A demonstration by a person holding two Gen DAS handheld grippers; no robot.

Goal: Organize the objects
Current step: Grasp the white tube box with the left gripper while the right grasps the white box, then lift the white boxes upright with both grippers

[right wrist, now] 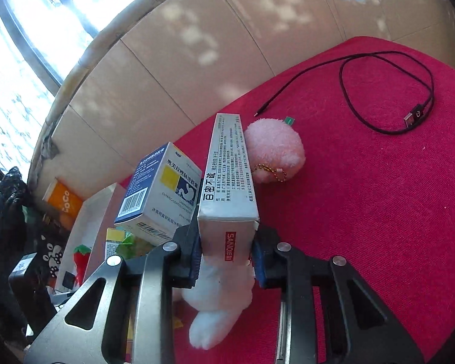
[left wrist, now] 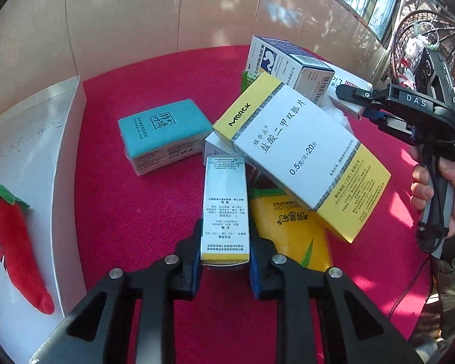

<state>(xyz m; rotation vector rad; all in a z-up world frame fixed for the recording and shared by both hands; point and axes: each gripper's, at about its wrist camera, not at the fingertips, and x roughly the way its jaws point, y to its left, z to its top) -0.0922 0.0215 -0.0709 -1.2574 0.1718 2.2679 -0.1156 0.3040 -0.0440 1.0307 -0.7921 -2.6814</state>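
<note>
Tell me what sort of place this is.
Likely a home, on a sunlit enclosed balcony: barred windows, a red cloth on the table, medicine boxes and a pink plush toy.

You have a narrow white-and-yellow box (left wrist: 226, 209) clamped at its near end, lying lengthwise on the red table (left wrist: 142, 212). A large Merck box (left wrist: 300, 154), white with yellow ends, rests tilted atop the pile beside it. A teal tissue pack (left wrist: 162, 135) lies flat, apart. You hold a long grey SANO box (right wrist: 229, 179) raised; beside it stands a blue omeprazole box (right wrist: 160, 188).
</note>
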